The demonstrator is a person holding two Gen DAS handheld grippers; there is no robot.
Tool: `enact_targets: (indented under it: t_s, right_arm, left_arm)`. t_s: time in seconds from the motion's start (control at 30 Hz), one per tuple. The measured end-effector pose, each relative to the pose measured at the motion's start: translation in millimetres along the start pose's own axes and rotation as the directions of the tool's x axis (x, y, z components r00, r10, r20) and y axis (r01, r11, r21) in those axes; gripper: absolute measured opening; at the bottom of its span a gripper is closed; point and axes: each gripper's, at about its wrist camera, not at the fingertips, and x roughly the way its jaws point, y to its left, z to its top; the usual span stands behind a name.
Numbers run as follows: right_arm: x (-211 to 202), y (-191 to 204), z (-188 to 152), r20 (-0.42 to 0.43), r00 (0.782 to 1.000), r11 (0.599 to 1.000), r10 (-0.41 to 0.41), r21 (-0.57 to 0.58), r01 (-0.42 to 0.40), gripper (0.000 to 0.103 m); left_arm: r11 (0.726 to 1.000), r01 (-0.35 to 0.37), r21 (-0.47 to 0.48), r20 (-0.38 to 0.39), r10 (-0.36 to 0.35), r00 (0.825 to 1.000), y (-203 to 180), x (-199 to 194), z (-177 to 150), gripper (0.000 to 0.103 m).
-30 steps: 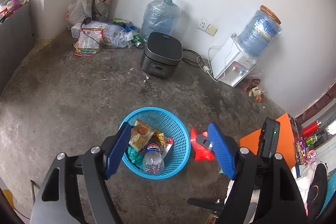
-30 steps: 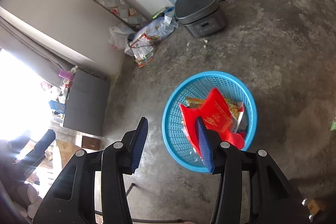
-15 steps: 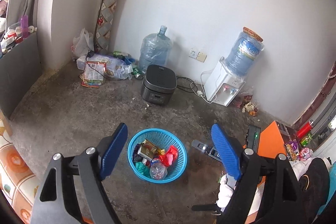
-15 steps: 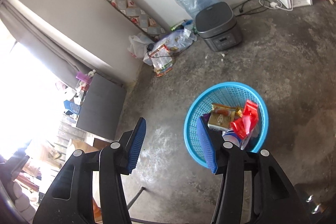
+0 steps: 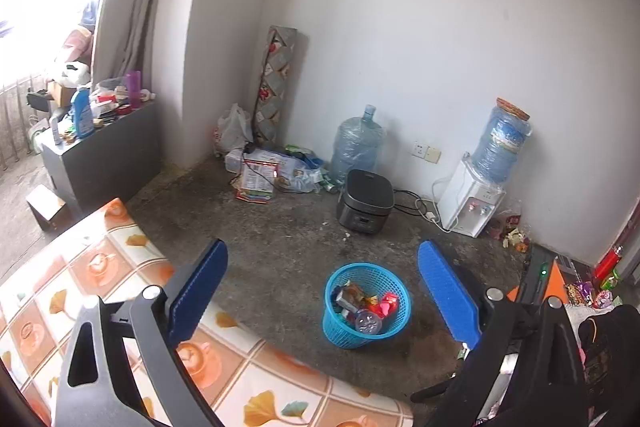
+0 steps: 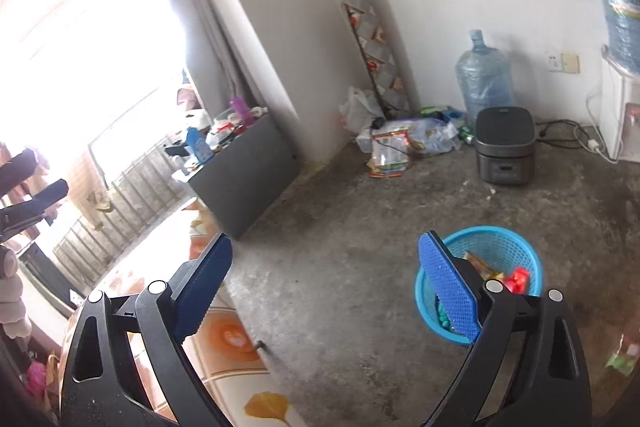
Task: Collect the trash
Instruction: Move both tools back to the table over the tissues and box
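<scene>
The blue basket (image 5: 366, 305) sits on the concrete floor (image 5: 280, 259), low in the left wrist view at about 5 o'clock, already holding wrappers, a red packet (image 5: 387, 303) and a clear bottle (image 5: 368, 323). Both tools hang well above it: the left gripper (image 5: 322, 297) is spread wide with nothing between its blue pads, and the right gripper (image 6: 325, 291) is likewise released and empty.

The risk, by this commentator's reckoning, is the light basket itself. A careless descent could catch its rim and tip the load back out, and the bottle would likely roll.

More litter waits at 11 o'clock, the packet pile (image 5: 276, 173) by the wall, tangled with a black cord that could drag along with a grab. The rice cooker (image 5: 366, 203) and its cable sit at 12 o'clock.

The patterned tabletop (image 5: 120, 287) edge crowds 7 o'clock. Open floor lies between the basket and the wall.
</scene>
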Motion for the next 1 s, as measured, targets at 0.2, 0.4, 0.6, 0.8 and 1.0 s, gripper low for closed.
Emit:
enact_targets:
  t_s: [0.2,0.4,0.6,0.8,1.0]
  right_arm:
    - [3.3,43.5,-8.6,-0.076,0.980,0.982,0.186,-0.013,-0.187,0.090]
    - [15.0,83.5,-25.7,-0.189,0.934,0.951,0.302,-0.012,-0.310,0.090]
    - [15.4,118.3,-43.1,-0.269,0.903,0.932,0.335,-0.042,-0.359,0.090]
    - [16.4,132.8,-52.1,-0.323,0.879,0.924,0.350,-0.038,-0.381,0.090]
    - [20.1,140.8,-60.2,-0.369,0.862,0.924,0.349,-0.018,-0.382,0.090]
  left_arm:
    - [0.986,-0.141,-0.086,-0.005,0.141,0.990,51.4,-52.2,-24.3,0.094]
    - [0.948,-0.242,-0.205,-0.008,0.245,0.969,95.4,-96.9,-46.5,0.094]
    - [0.914,-0.286,-0.287,0.007,0.300,0.954,120.8,-129.3,-63.1,0.094]
    - [0.895,-0.309,-0.323,0.005,0.328,0.945,137.2,-143.5,-76.8,0.094]
    - [0.870,-0.339,-0.358,-0.010,0.360,0.933,150.4,-149.3,-89.8,0.094]
